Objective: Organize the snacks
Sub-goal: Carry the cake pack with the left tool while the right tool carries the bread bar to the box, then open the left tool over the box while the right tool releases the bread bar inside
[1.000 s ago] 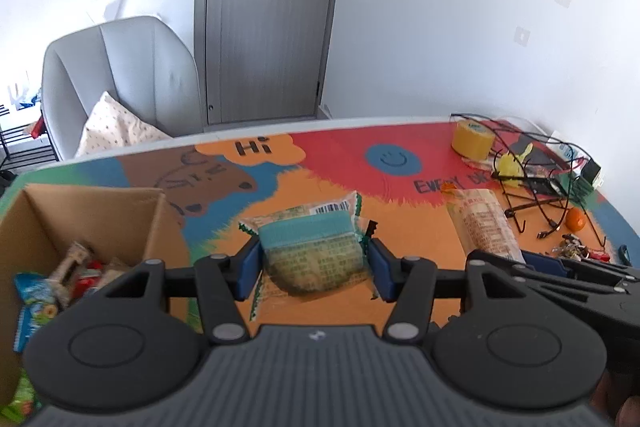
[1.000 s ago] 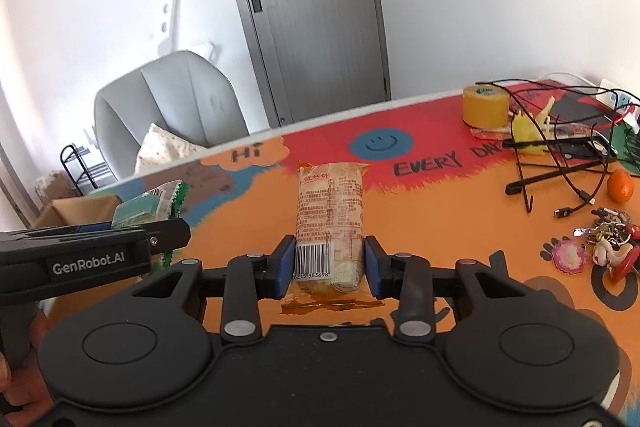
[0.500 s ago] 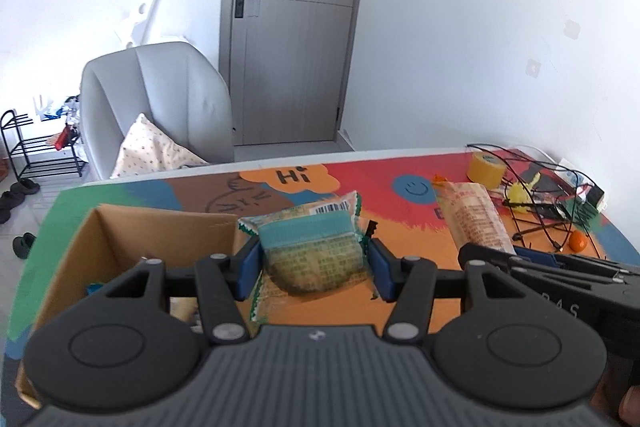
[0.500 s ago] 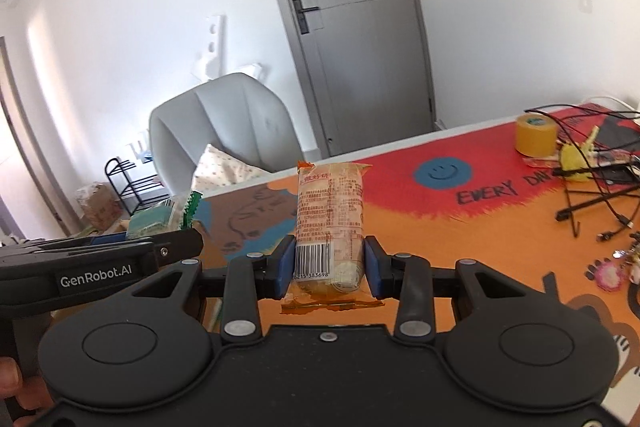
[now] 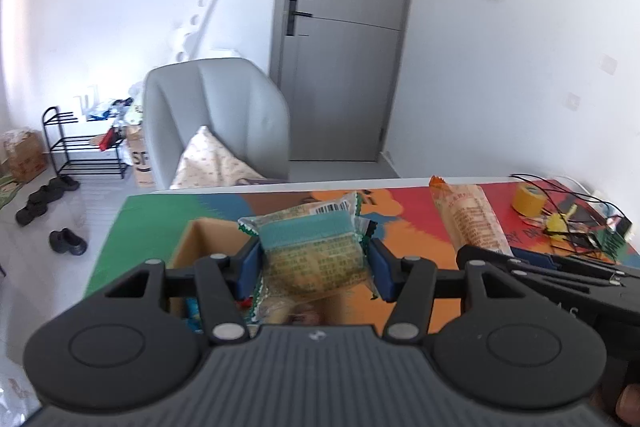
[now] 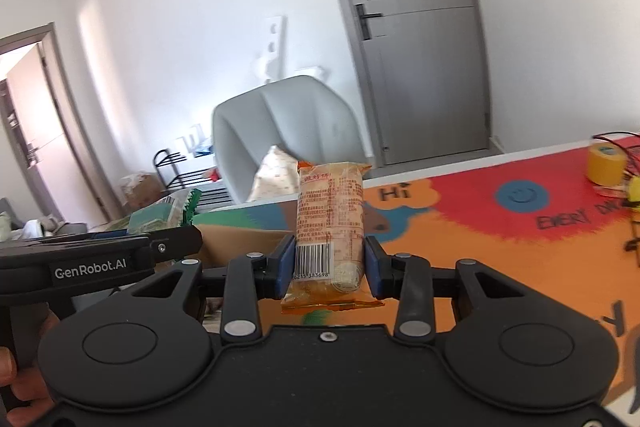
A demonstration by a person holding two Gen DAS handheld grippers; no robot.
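Two snack packets held above a colourful bench beside a cardboard box

A squat, crinkly green packet [image 5: 312, 259] is clamped between the blue pads of the left gripper [image 5: 312, 269], over the open cardboard box [image 5: 192, 243] near the bench's [image 5: 140, 223] green corner; a long, glossy orange packet [image 6: 330, 223] is pinched upright by its barcode end in the right gripper [image 6: 330, 267], just beside, with bare matte orange surface to the right

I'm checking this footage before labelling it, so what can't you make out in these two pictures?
- Cardboard box contents: left wrist view, hidden by the left gripper and its green snack pack.
- Box in right wrist view: mostly behind both grippers.
- Orange snack pack print: too small and blurred.
- Wire rack: cut off at the edge.
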